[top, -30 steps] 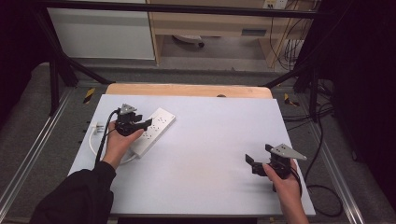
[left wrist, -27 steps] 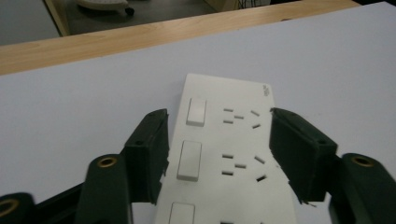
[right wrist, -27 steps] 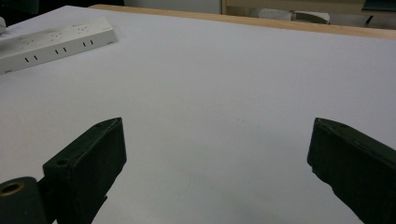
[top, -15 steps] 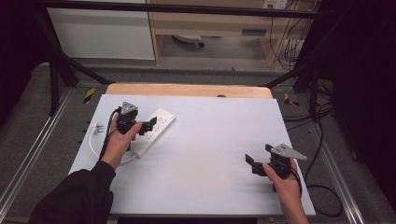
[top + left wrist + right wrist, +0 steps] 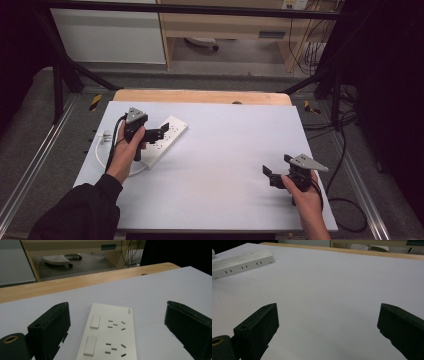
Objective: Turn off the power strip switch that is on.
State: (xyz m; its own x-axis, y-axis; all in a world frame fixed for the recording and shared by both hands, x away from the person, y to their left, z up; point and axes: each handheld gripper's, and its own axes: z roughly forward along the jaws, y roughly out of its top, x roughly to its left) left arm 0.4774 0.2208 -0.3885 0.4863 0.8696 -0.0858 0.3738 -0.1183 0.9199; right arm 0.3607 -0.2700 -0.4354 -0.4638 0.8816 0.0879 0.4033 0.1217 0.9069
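Left gripper [image 5: 161, 132] has crept forward over the white plastic power strip [image 5: 172, 131], jaws spread astride it; likely grasp next; right gripper [image 5: 270, 175] spread, idle, well apart from strip.

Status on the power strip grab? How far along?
Done: left gripper is over the power strip, jaws open and straddling it. In hand: nothing gripped. Left: closing and any lift. Right gripper is open over bare table.

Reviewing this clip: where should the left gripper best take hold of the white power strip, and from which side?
Probably across its long edges, from above: the power strip lies flat, and the open left gripper already stands with one jaw at each side of its narrow body.
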